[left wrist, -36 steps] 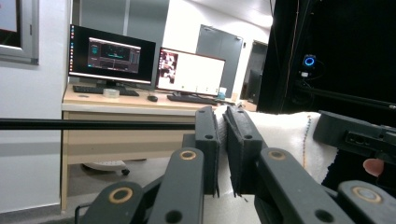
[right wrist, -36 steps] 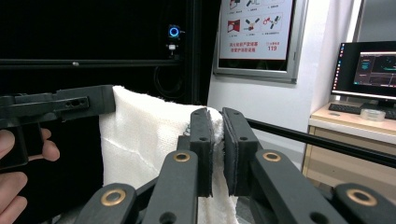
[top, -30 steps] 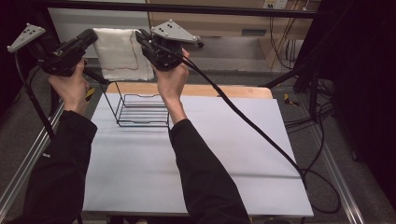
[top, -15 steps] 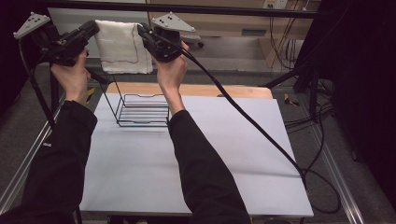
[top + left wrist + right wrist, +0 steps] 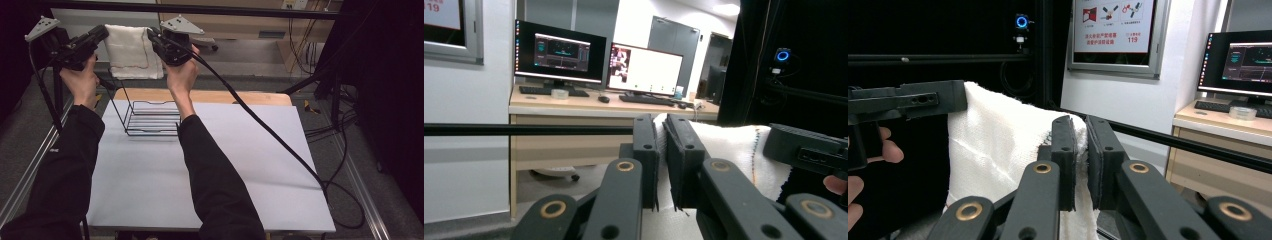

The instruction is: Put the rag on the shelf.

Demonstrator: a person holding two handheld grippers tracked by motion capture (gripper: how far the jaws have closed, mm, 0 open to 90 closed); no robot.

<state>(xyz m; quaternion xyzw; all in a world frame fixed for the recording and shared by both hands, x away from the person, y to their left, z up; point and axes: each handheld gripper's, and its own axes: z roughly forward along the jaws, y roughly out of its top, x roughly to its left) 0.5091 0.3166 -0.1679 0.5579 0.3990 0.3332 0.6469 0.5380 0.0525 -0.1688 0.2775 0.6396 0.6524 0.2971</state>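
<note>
A white towel (image 5: pixel 131 50) hangs spread out in the air between my two grippers, above the far end of the table. My left gripper (image 5: pixel 104 32) is shut on the towel's upper left corner. My right gripper (image 5: pixel 150 35) is shut on its upper right corner. In the left gripper view, the left gripper (image 5: pixel 660 150) pinches the towel (image 5: pixel 734 150) and the right gripper (image 5: pixel 809 149) shows beyond it. In the right gripper view, the right gripper (image 5: pixel 1080 150) grips the towel (image 5: pixel 998 145) with the left gripper (image 5: pixel 908 102) at the far edge. A black wire rack (image 5: pixel 150 117) stands on the table below the towel.
The white table top (image 5: pixel 250 165) has a wooden strip (image 5: pixel 240 96) along its far edge. My right gripper's black cable (image 5: pixel 280 145) trails across the table to the right. Metal frame rails (image 5: pixel 30 165) run along both sides. A desk with monitors (image 5: pixel 599 60) stands beyond the table.
Both grippers have carried the stretched towel a little farther from the person, toward the table's far side. Both grips on the towel are unchanged.
</note>
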